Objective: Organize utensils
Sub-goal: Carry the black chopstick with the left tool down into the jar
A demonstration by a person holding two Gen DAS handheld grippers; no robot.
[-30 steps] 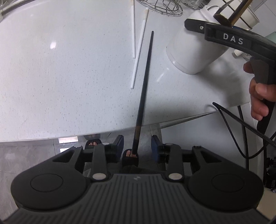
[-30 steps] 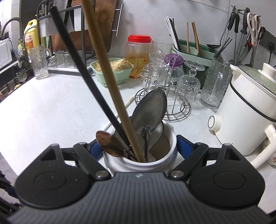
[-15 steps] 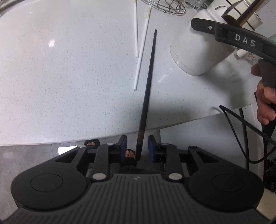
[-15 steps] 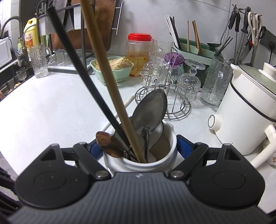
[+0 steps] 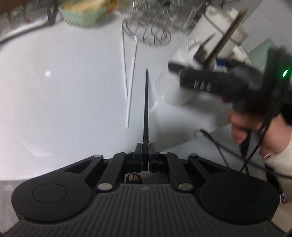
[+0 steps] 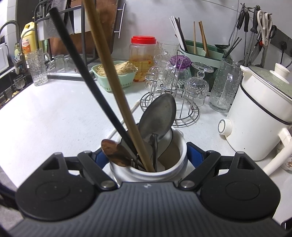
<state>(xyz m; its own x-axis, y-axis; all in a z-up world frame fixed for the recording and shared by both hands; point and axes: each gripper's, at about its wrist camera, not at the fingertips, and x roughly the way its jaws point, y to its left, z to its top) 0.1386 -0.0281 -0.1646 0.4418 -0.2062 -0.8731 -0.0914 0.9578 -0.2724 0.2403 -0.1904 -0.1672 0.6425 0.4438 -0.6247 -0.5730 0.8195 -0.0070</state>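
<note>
- Our left gripper point(image 5: 145, 152) is pinched tight on the butt of a black chopstick point(image 5: 146, 105), which runs straight out ahead of the tongs over the white counter point(image 5: 63, 102).
- Just left of that stick, two white chopsticks point(image 5: 130, 87) lie flat on the counter, crossing near their nearer ends.
- Ahead and to the right of the left tongs we see the white utensil jar point(image 5: 171, 91), blurred, carried by our right gripper point(image 6: 147, 156).
- From the right wrist, the tongs are clamped on either side of the jar point(image 6: 149, 171); it holds a second black chopstick point(image 6: 87, 82), a wooden chopstick point(image 6: 116, 87), a steel spoon point(image 6: 158, 116) and a brown spoon point(image 6: 115, 151).
- Beyond the right tongs the speckled white counter point(image 6: 54, 116) bears a wire rack of glasses point(image 6: 175, 85), a green basket point(image 6: 116, 74) and a red-lidded jar point(image 6: 143, 58).
- To the right of them stands a white electric pot point(image 6: 261, 116); scissors and ladles hang on the tiled wall point(image 6: 209, 14) above it.
</note>
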